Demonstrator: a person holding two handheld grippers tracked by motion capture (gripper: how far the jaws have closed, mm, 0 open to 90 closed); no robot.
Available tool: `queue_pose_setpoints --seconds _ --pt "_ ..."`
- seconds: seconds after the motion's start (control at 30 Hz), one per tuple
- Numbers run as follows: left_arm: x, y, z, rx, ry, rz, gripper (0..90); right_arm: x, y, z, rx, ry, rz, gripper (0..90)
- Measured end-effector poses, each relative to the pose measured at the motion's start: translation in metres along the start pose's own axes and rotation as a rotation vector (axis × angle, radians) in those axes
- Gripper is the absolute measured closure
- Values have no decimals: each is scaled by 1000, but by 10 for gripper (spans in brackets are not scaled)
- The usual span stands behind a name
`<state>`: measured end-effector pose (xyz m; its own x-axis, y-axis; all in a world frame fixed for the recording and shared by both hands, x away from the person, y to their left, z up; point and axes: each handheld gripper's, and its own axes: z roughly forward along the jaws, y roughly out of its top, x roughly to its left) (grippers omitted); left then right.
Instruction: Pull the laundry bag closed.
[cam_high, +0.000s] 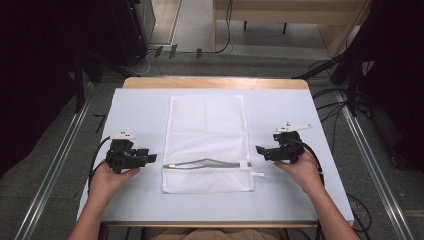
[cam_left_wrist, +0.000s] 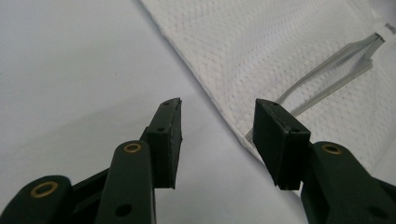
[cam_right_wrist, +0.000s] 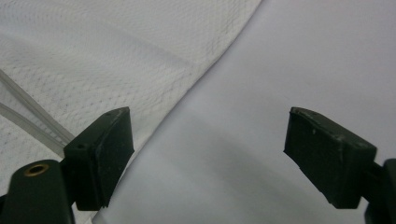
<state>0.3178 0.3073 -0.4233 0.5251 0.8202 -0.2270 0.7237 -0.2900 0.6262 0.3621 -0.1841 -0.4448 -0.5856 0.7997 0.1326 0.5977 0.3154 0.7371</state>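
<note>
My left tool (cam_left_wrist: 217, 140) has both black jaws rising from the bottom edge, standing apart with nothing between them. Below the gap lies the pale bench (cam_left_wrist: 70, 70). A white mesh bag (cam_left_wrist: 280, 46) lies flat on the bench, running from the top centre to the right side. Its corner sits just beside the right jaw, partly hidden behind it. A grey zipper (cam_left_wrist: 327, 70) runs diagonally across the mesh toward that jaw.
</note>
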Motion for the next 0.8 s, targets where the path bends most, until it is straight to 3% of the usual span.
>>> queue_pose_setpoints --seconds 0.1,0.2,0.23,0.4,0.57,0.8 --pt "1 0 -1 7 -13 -12 529 2 0 0 6 -1 -10 179" --pt "2 1 0 1 6 -16 481 6 0 -2 13 2 -13 218" --pt "3 1 1 16 11 -44 493 8 0 -2 14 3 -21 250" --pt "6 2 2 24 -4 -76 443 10 -1 -4 23 6 -25 300" --pt "4 3 2 21 -17 -51 404 12 -2 -3 41 7 -25 318" --pt "4 5 1 21 -40 -70 407 15 -3 -6 36 11 -31 340"
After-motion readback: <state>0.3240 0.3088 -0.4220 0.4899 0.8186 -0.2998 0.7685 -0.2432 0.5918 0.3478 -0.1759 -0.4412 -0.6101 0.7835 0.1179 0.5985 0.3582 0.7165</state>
